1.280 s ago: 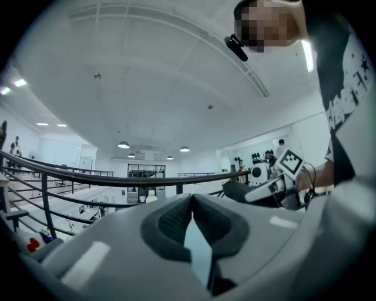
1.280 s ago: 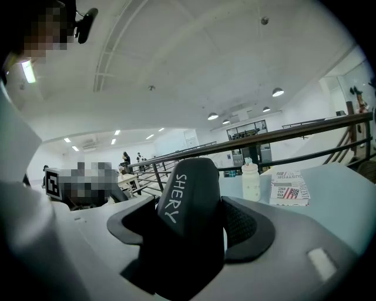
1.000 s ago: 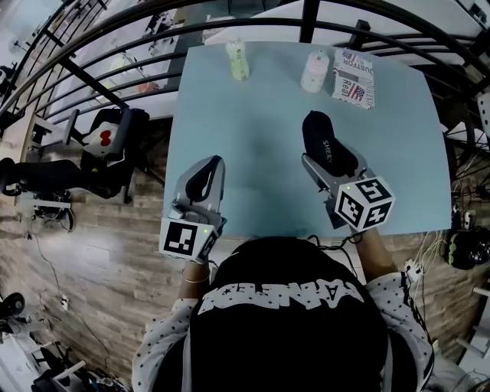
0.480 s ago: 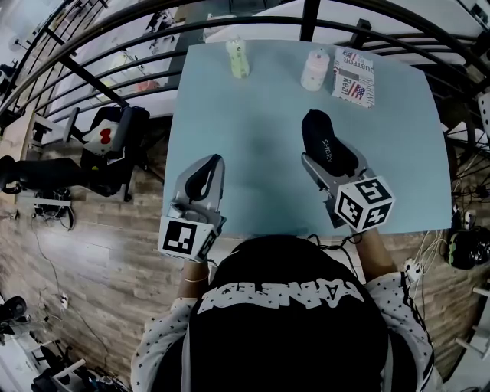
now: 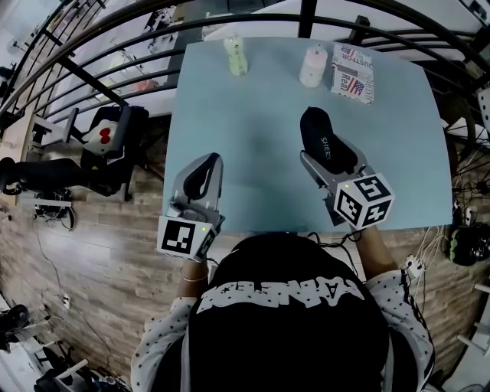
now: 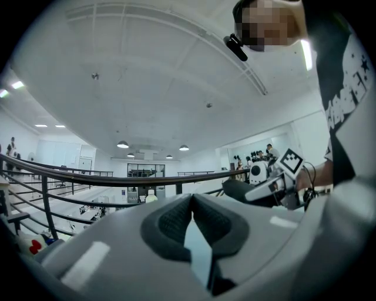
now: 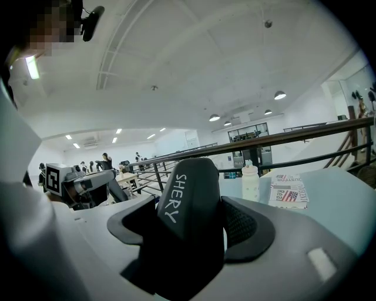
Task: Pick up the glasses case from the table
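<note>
The black glasses case (image 5: pixel 322 140) with white lettering sits clamped between the jaws of my right gripper (image 5: pixel 327 155), above the right half of the pale blue table (image 5: pixel 253 115). In the right gripper view the glasses case (image 7: pixel 189 206) stands up between the two dark pads, filling the gap. My left gripper (image 5: pixel 202 178) hovers over the table's front left corner, jaws shut with nothing between them; the left gripper (image 6: pixel 192 220) shows its pads pressed together in its own view.
At the table's far edge stand a pale green bottle (image 5: pixel 236 56), a white bottle (image 5: pixel 313 66) and a printed booklet (image 5: pixel 354 73). A black railing (image 5: pixel 230 23) curves behind the table. A wooden floor lies to the left.
Both grippers and the case have barely shifted, drifting slightly up the view; the right gripper's hold on the case is unchanged.
</note>
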{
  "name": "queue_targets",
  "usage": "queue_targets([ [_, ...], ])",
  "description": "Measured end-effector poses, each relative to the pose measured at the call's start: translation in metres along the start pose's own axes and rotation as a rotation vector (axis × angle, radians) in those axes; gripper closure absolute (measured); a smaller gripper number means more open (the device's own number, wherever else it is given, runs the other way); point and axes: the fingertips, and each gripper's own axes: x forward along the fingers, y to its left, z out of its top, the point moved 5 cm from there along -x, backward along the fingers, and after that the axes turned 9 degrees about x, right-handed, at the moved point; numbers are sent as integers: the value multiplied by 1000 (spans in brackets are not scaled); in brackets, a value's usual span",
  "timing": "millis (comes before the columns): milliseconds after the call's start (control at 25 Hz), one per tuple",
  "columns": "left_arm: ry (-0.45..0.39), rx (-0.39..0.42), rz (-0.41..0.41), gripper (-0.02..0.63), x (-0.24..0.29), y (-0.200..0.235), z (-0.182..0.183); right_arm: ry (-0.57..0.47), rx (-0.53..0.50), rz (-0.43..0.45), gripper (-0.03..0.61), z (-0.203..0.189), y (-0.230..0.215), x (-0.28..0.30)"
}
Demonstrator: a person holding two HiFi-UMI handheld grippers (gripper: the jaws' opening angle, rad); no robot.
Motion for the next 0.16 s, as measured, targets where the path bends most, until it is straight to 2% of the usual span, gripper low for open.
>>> queue_targets([
  [160, 4, 2, 4, 614, 1, -1, 0, 1, 2, 1, 215, 0, -3, 0],
])
